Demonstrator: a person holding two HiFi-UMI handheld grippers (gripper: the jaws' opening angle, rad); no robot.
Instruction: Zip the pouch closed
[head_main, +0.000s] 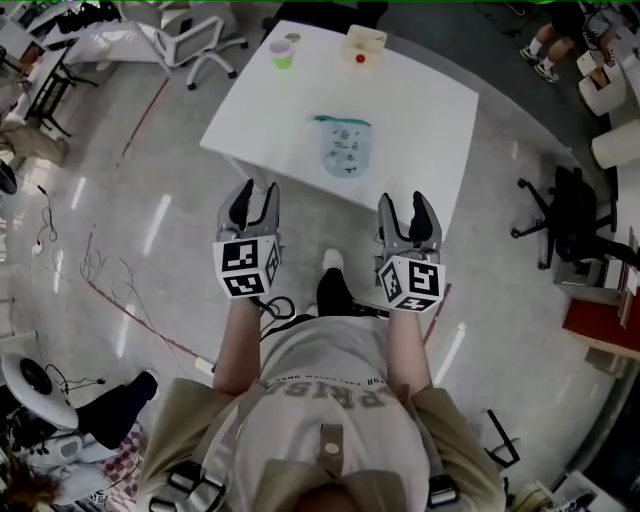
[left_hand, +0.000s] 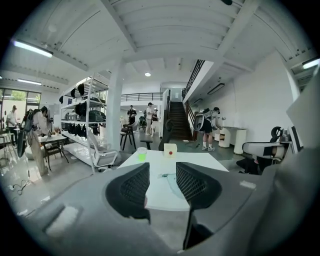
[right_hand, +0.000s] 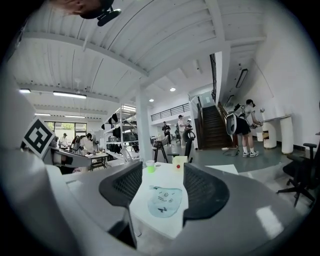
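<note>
While the pale blue pouch (head_main: 346, 148) is lying flat toward the near side of the white table (head_main: 430, 110), the left gripper (head_main: 254, 200) and right gripper (head_main: 407, 210) are hovering short of it, jaws spread and holding nothing. The pouch is looking thin, soft and light, likely sliding or buckling under a pull, so one gripper should be pinning the fabric beside the teal zipper (head_main: 340, 120) while the other is pinching the slider.

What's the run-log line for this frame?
phase: pre-grasp | left claw: open, empty | right claw: open, empty | pouch: flat on table, untouched
</note>
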